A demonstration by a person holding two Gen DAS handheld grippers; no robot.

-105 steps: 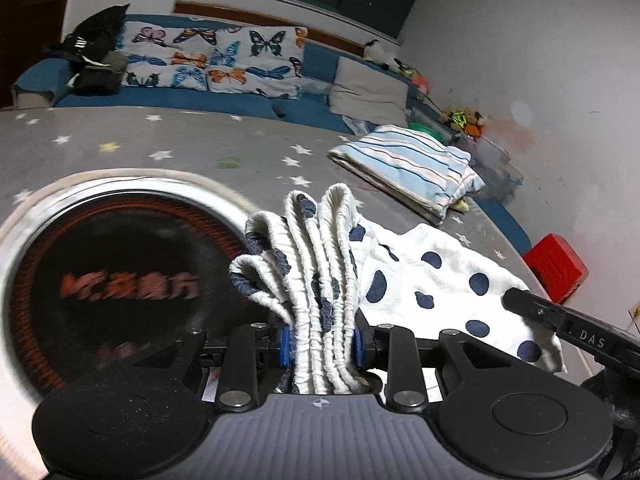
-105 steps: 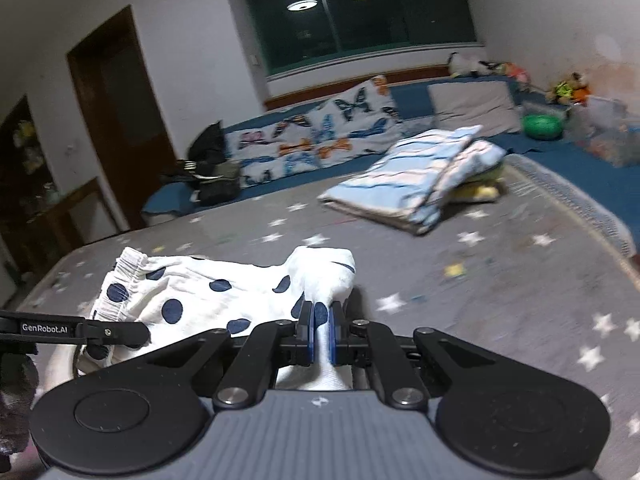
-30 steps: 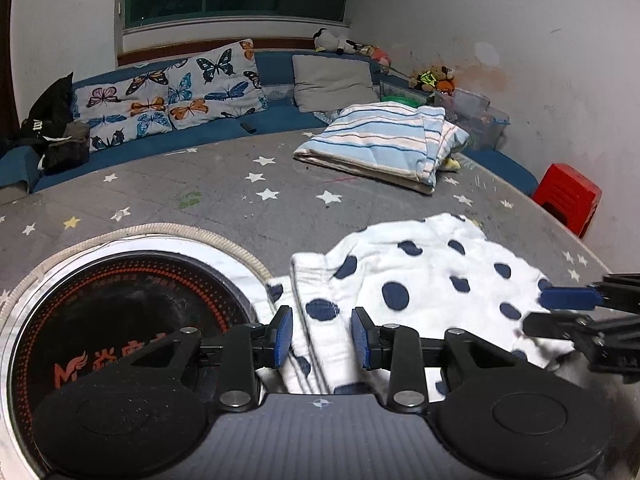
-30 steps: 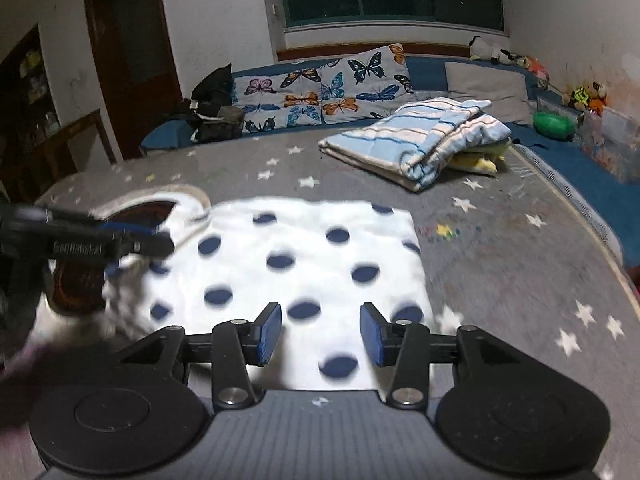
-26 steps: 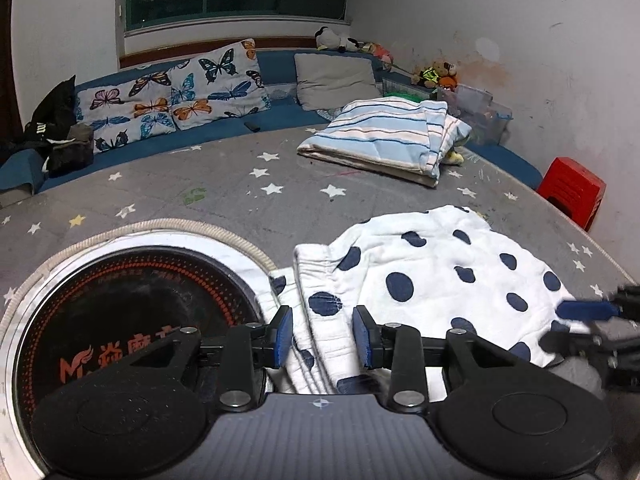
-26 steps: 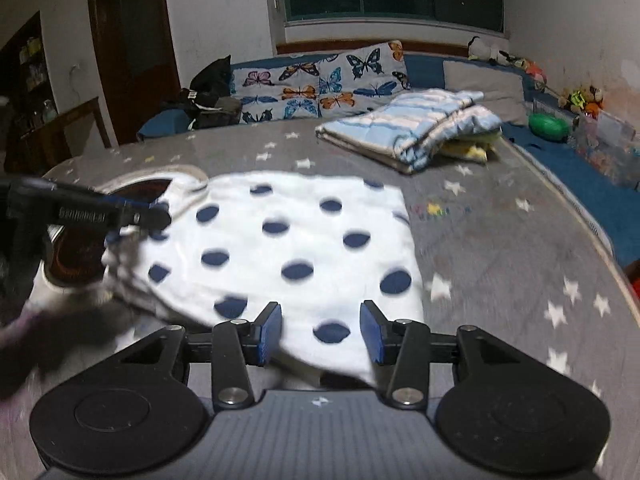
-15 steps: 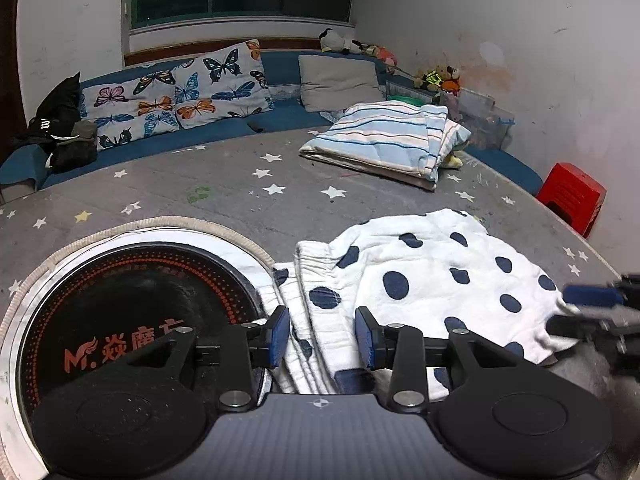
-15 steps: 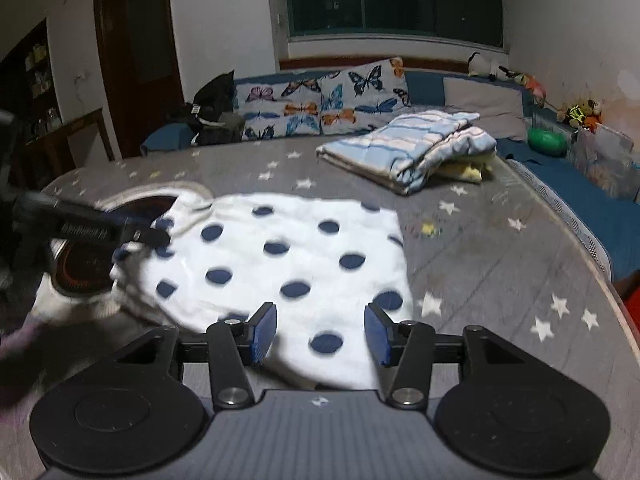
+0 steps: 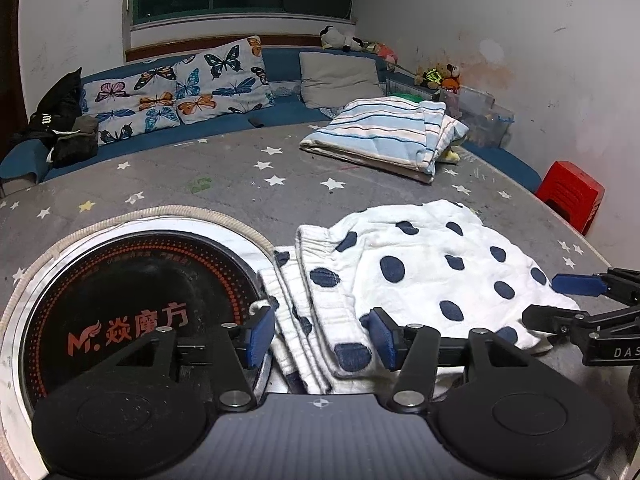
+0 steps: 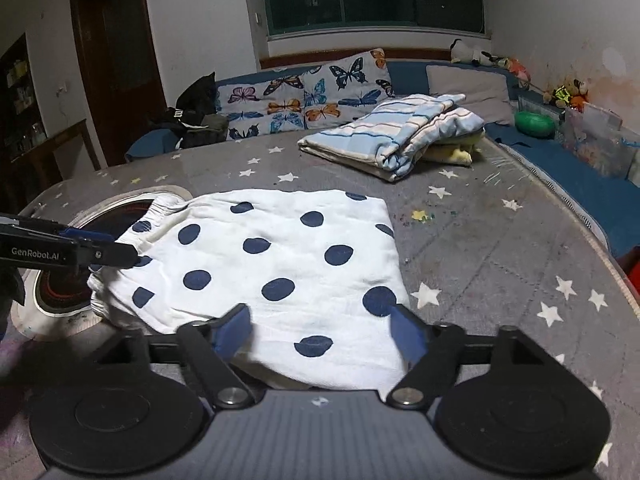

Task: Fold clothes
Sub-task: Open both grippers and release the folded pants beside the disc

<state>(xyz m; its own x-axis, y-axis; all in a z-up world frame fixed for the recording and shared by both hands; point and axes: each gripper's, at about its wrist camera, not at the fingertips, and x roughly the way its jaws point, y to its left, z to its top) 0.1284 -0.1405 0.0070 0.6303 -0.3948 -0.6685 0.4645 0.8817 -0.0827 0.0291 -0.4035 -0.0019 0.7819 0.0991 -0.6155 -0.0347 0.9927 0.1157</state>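
Observation:
White shorts with dark blue dots (image 9: 432, 264) lie folded flat on the grey star-patterned table (image 9: 240, 184); they also show in the right wrist view (image 10: 280, 256). The elastic waistband end (image 9: 320, 312) lies between the jaws of my left gripper (image 9: 322, 336), which is open and holds nothing. My right gripper (image 10: 320, 332) is open over the other end of the shorts. Each gripper shows at the edge of the other's view: the right one (image 9: 576, 300), the left one (image 10: 96, 250).
A round black induction plate with red lettering (image 9: 132, 312) is set in the table under the waistband end. A folded striped blanket (image 9: 384, 136) lies at the far side. A blue sofa with butterfly pillows (image 9: 180, 88) stands behind. A red stool (image 9: 572, 196) stands at the right.
Both grippers held bunched ends of the shorts 3.5 s ago; they have let go and the shorts lie flat. In the last half second both jaws have opened wider.

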